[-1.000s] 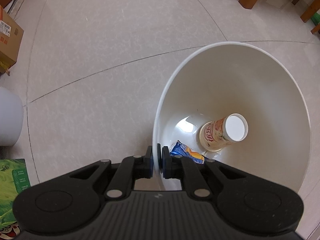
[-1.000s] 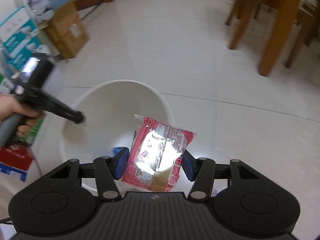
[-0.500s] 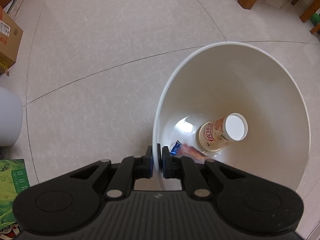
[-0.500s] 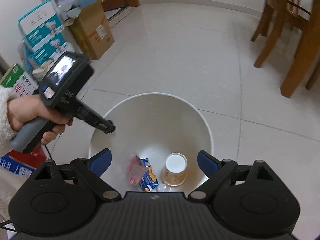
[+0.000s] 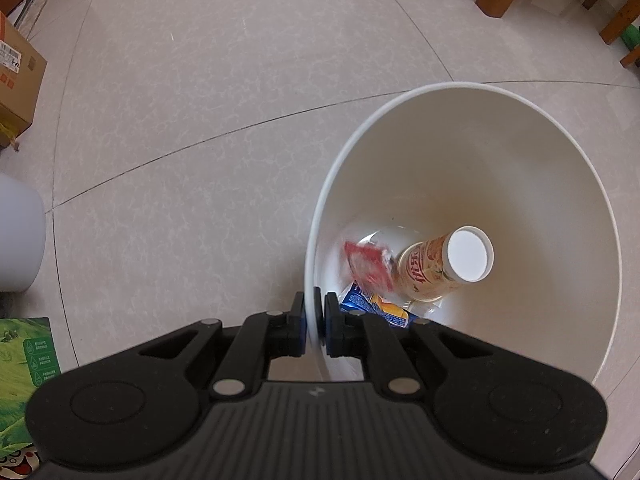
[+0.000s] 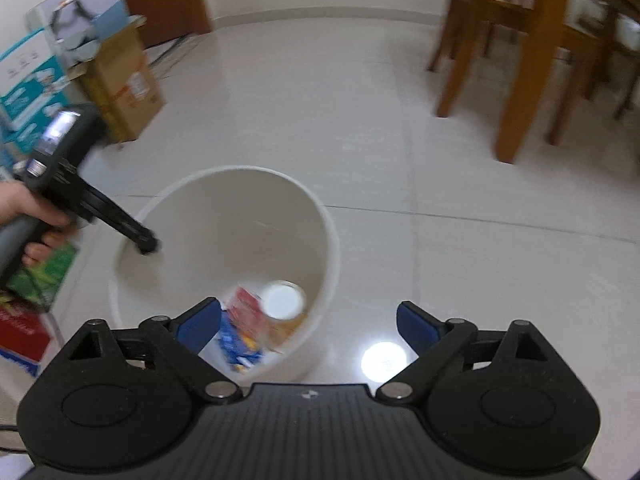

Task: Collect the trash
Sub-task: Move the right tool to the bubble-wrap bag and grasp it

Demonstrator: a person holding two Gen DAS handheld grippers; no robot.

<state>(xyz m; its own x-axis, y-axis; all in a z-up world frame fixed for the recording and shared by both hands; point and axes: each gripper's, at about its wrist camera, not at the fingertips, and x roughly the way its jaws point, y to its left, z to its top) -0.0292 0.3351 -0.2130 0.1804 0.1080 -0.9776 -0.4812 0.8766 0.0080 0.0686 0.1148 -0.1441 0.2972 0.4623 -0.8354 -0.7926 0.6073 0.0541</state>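
A white bin (image 5: 500, 168) stands on the tiled floor. My left gripper (image 5: 319, 300) is shut on its near rim, one finger inside and one outside. At the bin's bottom lie a paper cup (image 5: 440, 268) on its side, a blue packet (image 5: 376, 306) and a blurred red wrapper (image 5: 368, 266). In the right wrist view my right gripper (image 6: 308, 314) hovers over the bin (image 6: 240, 216), its jaws opening wide with nothing between them. Below it are the red wrapper (image 6: 248, 312), the cup (image 6: 284, 300) and the blue packet (image 6: 236, 344). The left gripper (image 6: 146, 244) shows at the bin's left rim.
Cardboard boxes (image 6: 120, 80) stand at the back left, wooden chair and table legs (image 6: 520, 80) at the back right. A green carton (image 5: 24, 364) and a white rounded object (image 5: 16, 240) sit left of the bin. A person's hand (image 6: 28, 216) holds the left gripper.
My right gripper opened and let go of the red wrapper, which dropped into the bin beside the cup. The right gripper's view swung over the bin. The left gripper kept still.
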